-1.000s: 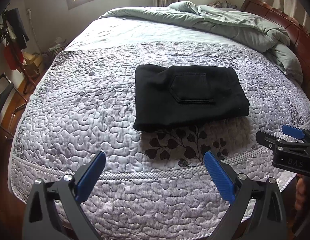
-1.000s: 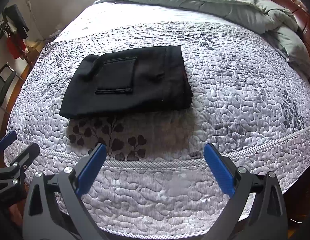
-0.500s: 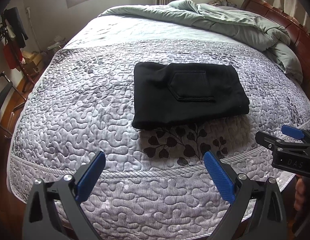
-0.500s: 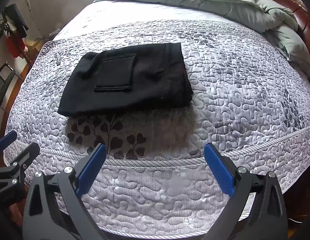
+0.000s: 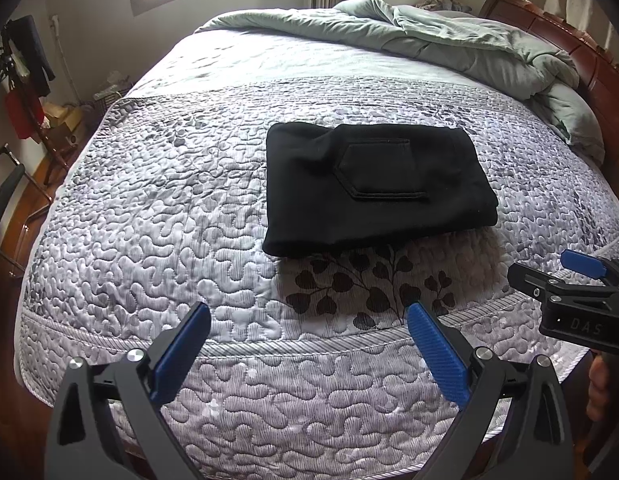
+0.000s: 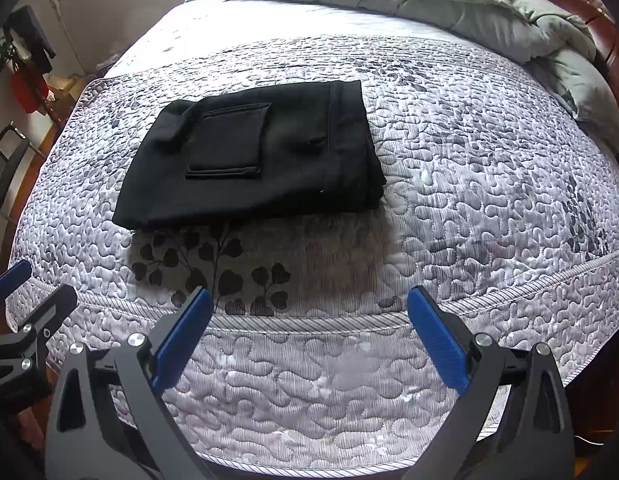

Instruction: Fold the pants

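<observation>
On the quilted bedspread (image 5: 181,208), black pants (image 5: 373,184) lie folded at twelve o'clock; my left gripper (image 5: 309,352) and right gripper (image 6: 309,344), fingers spread and empty, seemingly need only withdraw.

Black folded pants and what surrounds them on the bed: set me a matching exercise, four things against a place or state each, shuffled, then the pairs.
Things:
1. black folded pants
2. sage-green rumpled duvet
3. grey quilted bedspread
4. left gripper

Places or states:
A. bunched at the far end by the wooden headboard
B. open, holding nothing, near the bed's edge
C. flat rectangle, back pocket up
D. covers the mattress under the pants

Pairs: 1-C, 2-A, 3-D, 4-B
</observation>
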